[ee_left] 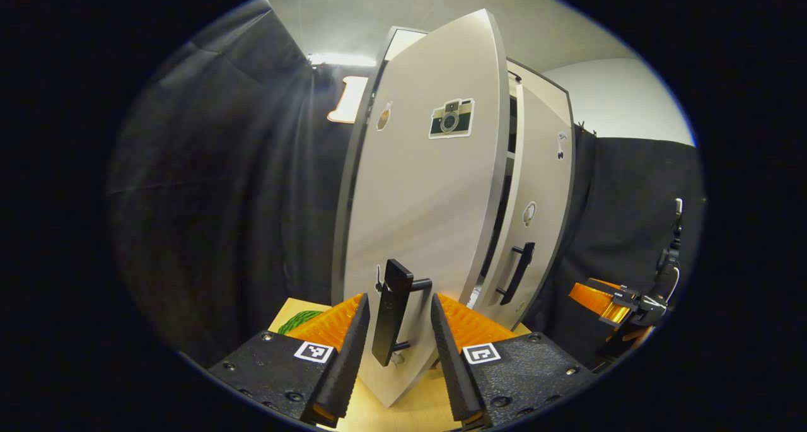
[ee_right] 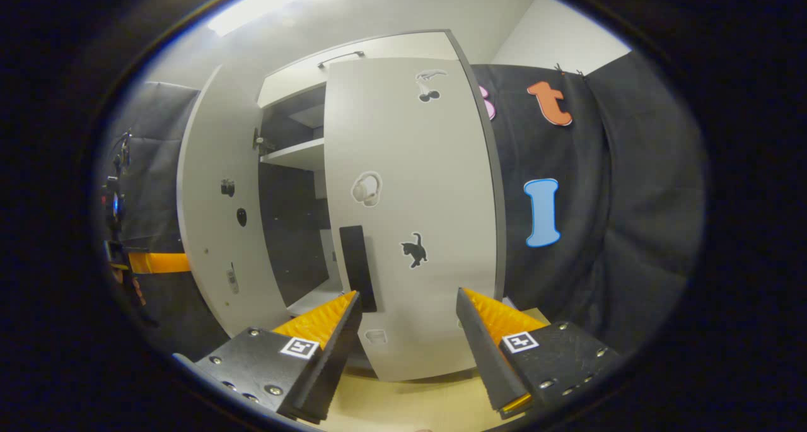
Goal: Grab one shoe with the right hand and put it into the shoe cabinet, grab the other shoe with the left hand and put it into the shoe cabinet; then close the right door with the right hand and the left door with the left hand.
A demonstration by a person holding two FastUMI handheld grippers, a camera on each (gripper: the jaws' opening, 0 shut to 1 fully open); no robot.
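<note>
Cabinet (ee_right: 290,79) is the big thing here, tall and pale, standing on a light wood floor (ee_right: 410,407); shoes can't be seen from either view, so prob. they are inside already, but I can't tell for sure; right door (ee_right: 410,217) looks nearly shut in the right gripper view, w/ stickers on its front; left door (ee_left: 416,186) is part way open in the left gripper view, swung out toward the camera, a dark gap beside its edge; left door's black handle (ee_left: 391,312) sits between the fingers of the left gripper (ee_left: 396,321), which are spread apart and not pressing on it; right gripper (ee_right: 408,315) is also spread wide, just in front of the right door, its left finger near that door's handle (ee_right: 357,268), holding nothing; what could go wrong: if the left door gets pushed fast it may bang the frame and bounce back open; a finger could snag on the handle and drag the door out again; a shoe poking out inside could block the door.
</note>
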